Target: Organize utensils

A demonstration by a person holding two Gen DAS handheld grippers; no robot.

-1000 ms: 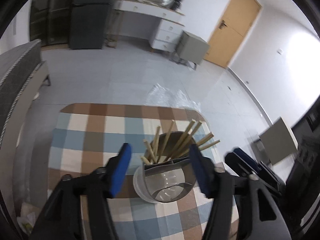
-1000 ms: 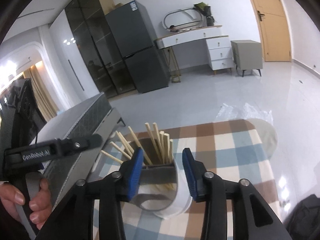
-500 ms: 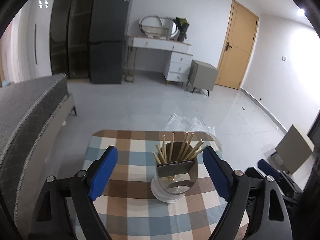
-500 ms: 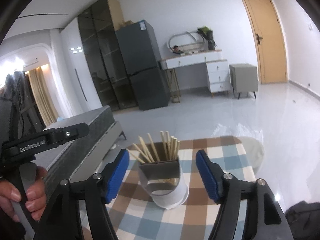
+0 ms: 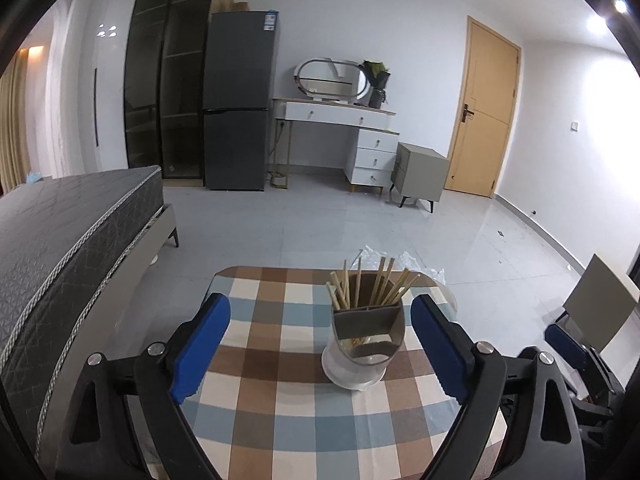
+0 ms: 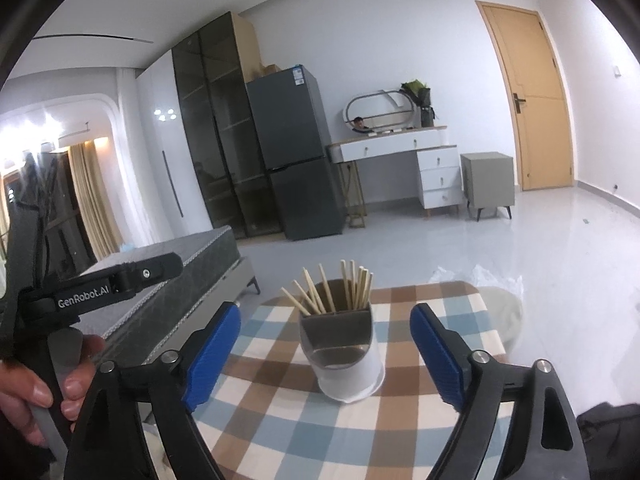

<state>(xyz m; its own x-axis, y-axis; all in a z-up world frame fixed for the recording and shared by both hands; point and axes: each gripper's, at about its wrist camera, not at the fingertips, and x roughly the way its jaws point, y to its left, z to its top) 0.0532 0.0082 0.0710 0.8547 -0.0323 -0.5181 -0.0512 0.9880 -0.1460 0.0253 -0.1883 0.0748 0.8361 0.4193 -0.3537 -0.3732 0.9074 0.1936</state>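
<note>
Wood: pale chopsticks stand bunched in a holder, tips fanning upward, long axes near upright with a slight outward lean.
Holder: a grey and white cup with a divider inside, upright on the checked cloth of the bench, toward its far right part in the left view.
Left tongs: jaws opening, already wide, nothing between the blue pads; the holder sits ahead and a little right of centre, closer to the right pad.
Right tongs: jaws opening, also wide and empty; the holder lies straight ahead, almost centred in the gap, beyond the pads.
Nearer hand: my reading is that both stand off about equally; the right one is better lined up.
Task state: every chopstick in view is already in the holder, so the sorting looks finished or close to it.
Next move: none seems required; any regrasp would mean going forward and down along the sticks' upright axis.
</note>
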